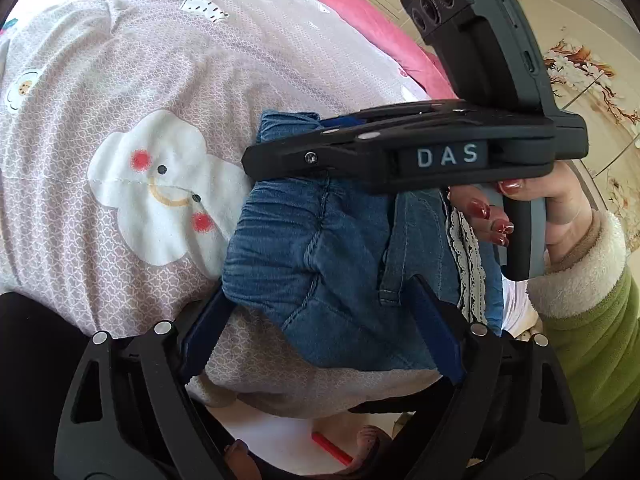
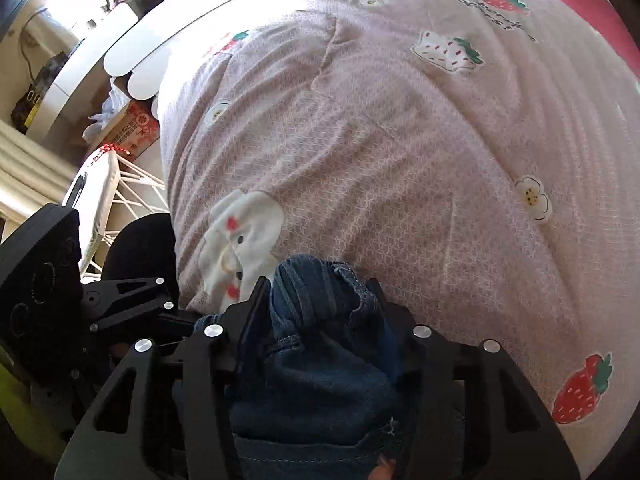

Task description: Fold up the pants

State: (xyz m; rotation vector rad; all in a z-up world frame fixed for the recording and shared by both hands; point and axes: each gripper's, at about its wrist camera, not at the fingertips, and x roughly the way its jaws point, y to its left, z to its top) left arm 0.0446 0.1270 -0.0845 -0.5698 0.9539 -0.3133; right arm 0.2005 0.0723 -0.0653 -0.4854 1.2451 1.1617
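Note:
Blue denim pants lie folded small on a pink quilt printed with strawberries and bears. In the left wrist view my left gripper stands open, its blue pads straddling the near end of the bundle; the left pad sits at the denim's edge, the right one over the cloth. My right gripper reaches in from the right, held by a hand with red nails, and comes down on the far end. In the right wrist view the right gripper is shut on a bunched wad of the pants.
The quilt covers a bed with a pink sheet at the far side. A white lace strip lies beside the pants. A green sleeve with a fleecy cuff is at right. Left of the bed stand a white wire rack and boxes.

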